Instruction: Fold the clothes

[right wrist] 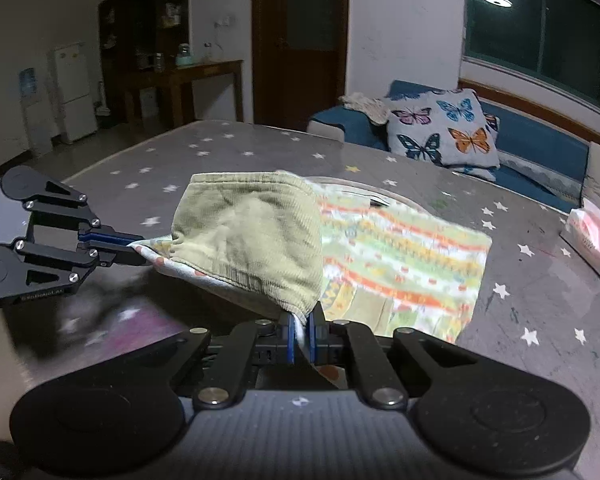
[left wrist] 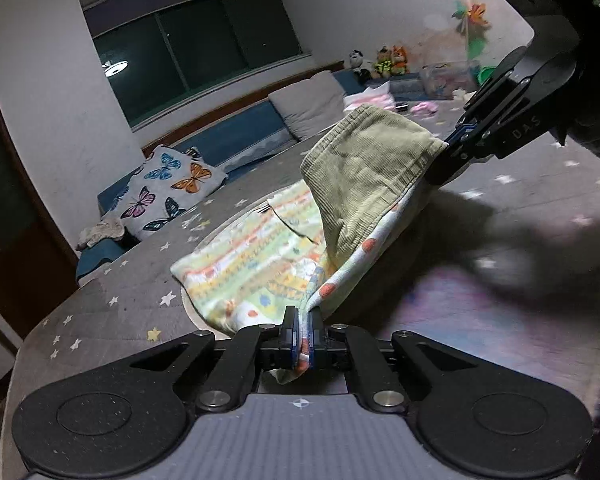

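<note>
A small garment (left wrist: 260, 256) with an olive corduroy outer side (left wrist: 364, 168) and a colourful patterned lining lies partly on a grey star-print bed (left wrist: 140, 288). My left gripper (left wrist: 303, 320) is shut on one corner of it, cloth pinched between the pads. My right gripper (left wrist: 454, 148) is shut on the other lifted corner. In the right wrist view the right gripper (right wrist: 300, 322) pinches the olive edge (right wrist: 252, 236), and the left gripper (right wrist: 134, 246) holds the far corner. The near end hangs raised between both grippers; the patterned part (right wrist: 400, 264) rests on the bed (right wrist: 220, 148).
A butterfly pillow (right wrist: 444, 128) and blue bench (right wrist: 540, 148) line the window wall. A tissue pack (right wrist: 596, 236) lies on the bed at right. Grey cushion (left wrist: 308, 104), plush toys (left wrist: 384, 62) and a plastic box (left wrist: 448, 76) sit at the far end. A wooden door (right wrist: 296, 40) stands behind.
</note>
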The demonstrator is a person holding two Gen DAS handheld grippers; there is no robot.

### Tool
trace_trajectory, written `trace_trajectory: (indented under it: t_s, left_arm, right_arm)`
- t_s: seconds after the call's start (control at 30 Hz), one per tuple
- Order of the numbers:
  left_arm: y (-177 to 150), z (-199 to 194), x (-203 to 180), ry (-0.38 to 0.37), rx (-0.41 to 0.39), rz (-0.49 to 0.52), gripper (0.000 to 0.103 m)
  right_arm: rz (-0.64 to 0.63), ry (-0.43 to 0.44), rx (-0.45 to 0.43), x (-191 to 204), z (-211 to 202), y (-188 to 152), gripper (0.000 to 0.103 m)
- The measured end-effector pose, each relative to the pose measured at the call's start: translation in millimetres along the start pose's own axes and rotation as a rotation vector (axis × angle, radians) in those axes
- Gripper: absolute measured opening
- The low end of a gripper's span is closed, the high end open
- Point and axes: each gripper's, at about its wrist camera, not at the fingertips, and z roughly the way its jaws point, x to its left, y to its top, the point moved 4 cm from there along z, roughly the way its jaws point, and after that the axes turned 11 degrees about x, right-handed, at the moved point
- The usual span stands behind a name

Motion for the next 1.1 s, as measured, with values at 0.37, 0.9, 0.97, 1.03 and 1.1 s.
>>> trace_trajectory:
  t_s: [0.37, 0.9, 0.97, 1.03, 1.1]
  left_arm:
    - [8.5, -55.5, -2.4, -0.046, -0.019, -0.02, 0.005]
    - [80.9, 69.9, 73.3, -0.018, 0.055, -0.124, 0.005]
    - [83.7, 95.1, 80.7, -0.013, 0.09, -0.146, 0.005]
    - [83.7, 116.8, 87.1, -0.011, 0.116, -0.167, 0.005]
    - [81.7, 135.7, 93.7, 0.005, 0.138, -0.196, 0.005]
  right_arm:
    - [-0.075, 0.037, -0.015, 30.8, -59.9, -10.3, 0.005]
    - [-0.012, -0.02, 0.045, -49.6, 36.3, 75.3, 0.005]
    - [0.007, -0.027, 0.062, -58.1, 56.7, 78.8, 0.005]
    - [0.029, -0.035, 0.08, -67.0, 78.6, 80.9, 0.005]
    - [0.045, -0.042, 0.101, -74.7, 97.5, 78.8, 0.007]
